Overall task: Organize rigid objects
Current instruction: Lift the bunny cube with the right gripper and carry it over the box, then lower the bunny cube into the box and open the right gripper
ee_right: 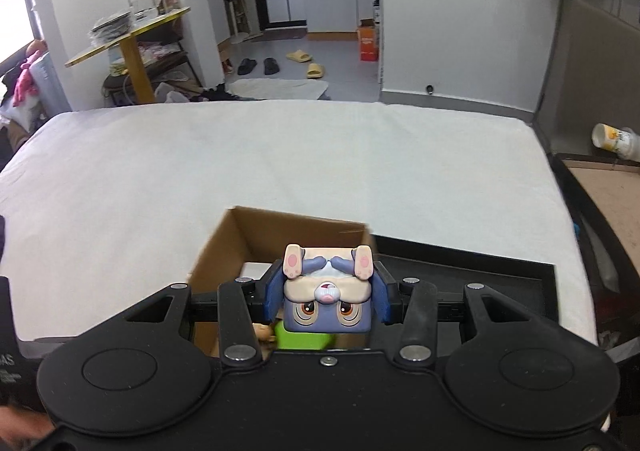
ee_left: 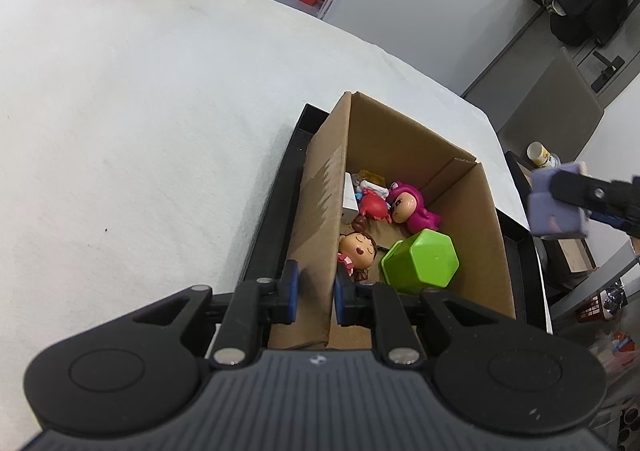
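A brown cardboard box [ee_left: 404,155] stands in a black tray [ee_left: 276,195] on the white table. Inside lie a green hexagonal block [ee_left: 424,263], a pink figurine [ee_left: 412,209], a red crab toy [ee_left: 374,207] and a brown-haired doll [ee_left: 358,249]. My left gripper [ee_left: 315,289] is shut on the box's near left wall. My right gripper [ee_right: 327,297] is shut on a blue-and-cream cube rabbit toy [ee_right: 328,291], upside down, held above the box [ee_right: 256,239]. The same toy [ee_left: 558,207] appears at the right edge of the left wrist view, off to the box's right.
White cloth [ee_left: 140,111] covers the table to the left and behind the box. A second dark tray with a brown inside [ee_right: 604,203] and a lying bottle [ee_right: 616,141] sit at the right. Shoes and a side table are on the floor beyond.
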Tool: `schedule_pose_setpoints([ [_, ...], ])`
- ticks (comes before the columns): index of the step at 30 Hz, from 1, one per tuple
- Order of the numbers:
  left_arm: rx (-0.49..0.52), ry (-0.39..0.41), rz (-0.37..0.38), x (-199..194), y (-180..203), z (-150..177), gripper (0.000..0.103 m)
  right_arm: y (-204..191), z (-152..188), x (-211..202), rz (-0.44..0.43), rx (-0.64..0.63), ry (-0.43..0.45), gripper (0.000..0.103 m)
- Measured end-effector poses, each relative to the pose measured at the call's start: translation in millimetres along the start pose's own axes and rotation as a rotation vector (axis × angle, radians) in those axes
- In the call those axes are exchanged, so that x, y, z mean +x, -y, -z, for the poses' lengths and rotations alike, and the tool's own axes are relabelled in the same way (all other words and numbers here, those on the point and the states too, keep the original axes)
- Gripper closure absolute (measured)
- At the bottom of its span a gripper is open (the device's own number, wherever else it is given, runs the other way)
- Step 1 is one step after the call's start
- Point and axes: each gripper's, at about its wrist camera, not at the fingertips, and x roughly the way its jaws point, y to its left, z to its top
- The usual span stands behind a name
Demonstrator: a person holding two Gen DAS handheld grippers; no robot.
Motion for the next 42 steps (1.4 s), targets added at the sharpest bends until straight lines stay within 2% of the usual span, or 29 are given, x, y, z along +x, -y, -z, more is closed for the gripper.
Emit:
schedule_pose_setpoints([
  [7,-0.033,-0.007,0.032,1,-9,-2,0.086,-24,-2,19,-0.035,0.025,-0.029,0.06],
  [16,-0.051,-0.01,0.046,4,-12,-3,0.086,-36,4,48,-0.087,0.1,-0.1,0.06],
  [26,-0.069,-0.008,0.068,6,-18,-1,0.085,-32,11,72,-0.094,0.195,-0.134,0.06],
  [31,-0.077,-0.011,0.074,7,-21,-2,0.085,-33,12,85,-0.059,0.192,-0.162,0.059],
  [34,-0.076,-0.011,0.075,7,-21,-2,0.084,-33,12,84,-0.031,0.193,-0.164,0.058],
  [42,-0.074,-0.011,0.065,5,-18,-2,0.084,-29,9,54,-0.025,0.178,-0.113,0.057],
])
